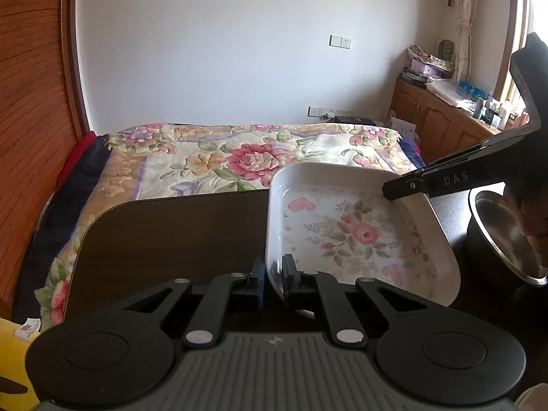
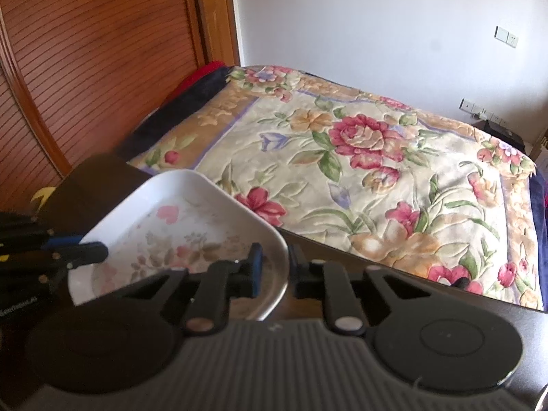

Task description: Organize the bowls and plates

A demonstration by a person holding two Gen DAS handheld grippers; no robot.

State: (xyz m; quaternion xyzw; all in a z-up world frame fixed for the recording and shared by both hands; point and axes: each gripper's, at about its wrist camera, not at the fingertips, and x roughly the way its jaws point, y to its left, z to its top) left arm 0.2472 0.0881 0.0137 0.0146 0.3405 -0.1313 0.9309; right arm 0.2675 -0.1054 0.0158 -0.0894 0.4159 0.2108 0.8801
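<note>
With both hand-held tools pinching opposite edges, a white square ceramic dish with a pink rose pattern inside [image 1: 352, 229] sits tilted above the dark wooden table [image 1: 164, 239], its far edge raised toward a bed with a floral quilt [image 1: 239, 157]. The left gripper [image 1: 274, 275] has its jaws nearly closed on the dish's near rim, one finger on each side of the wall. The right gripper [image 2: 275, 269] is likewise clamped tight on the opposite rim; from the left view its black fingers reach in over the dish's far right edge. A shiny steel bowl [image 1: 503, 236] stands just beside the dish on the right. The step in hand appears to be a two-handed lift of the dish. The next move likely calls for both hands travelling together, keeping the dish level, toward wherever the plates are stacked, without knocking the steel bowl.
</note>
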